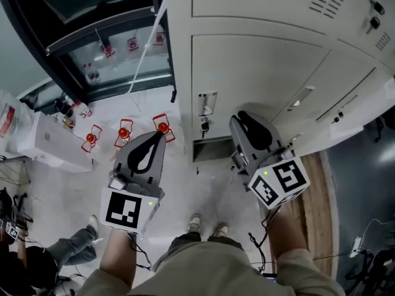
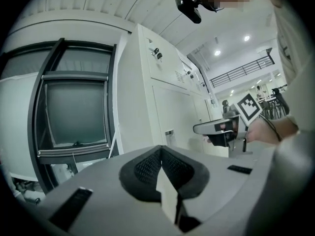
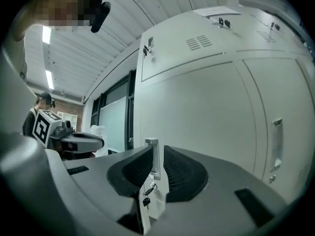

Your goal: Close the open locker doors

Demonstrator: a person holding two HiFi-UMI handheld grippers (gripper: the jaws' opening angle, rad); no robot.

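Observation:
Pale grey lockers (image 1: 259, 73) stand in front of me, and the doors I can see lie flush with the frame. One door carries a handle plate (image 1: 207, 102) with keys (image 1: 204, 126) hanging from it; a dark recess (image 1: 213, 148) shows below it. My right gripper (image 1: 242, 117) points at that locker, a little right of the handle, with its jaws narrowly open and nothing pressed between them. In the right gripper view (image 3: 158, 149) the handle (image 3: 152, 156) and keys (image 3: 146, 193) show through the gap, farther off. My left gripper (image 1: 159, 135) is shut and empty, left of the lockers (image 2: 160, 149).
A dark-framed glass window (image 1: 92, 36) stands left of the lockers. Three red-topped objects (image 1: 125, 131) sit on the pale floor near it, beside a white box (image 1: 43, 137). A seated person's legs (image 1: 62, 251) are at the lower left. A wooden strip (image 1: 315, 202) runs at the right.

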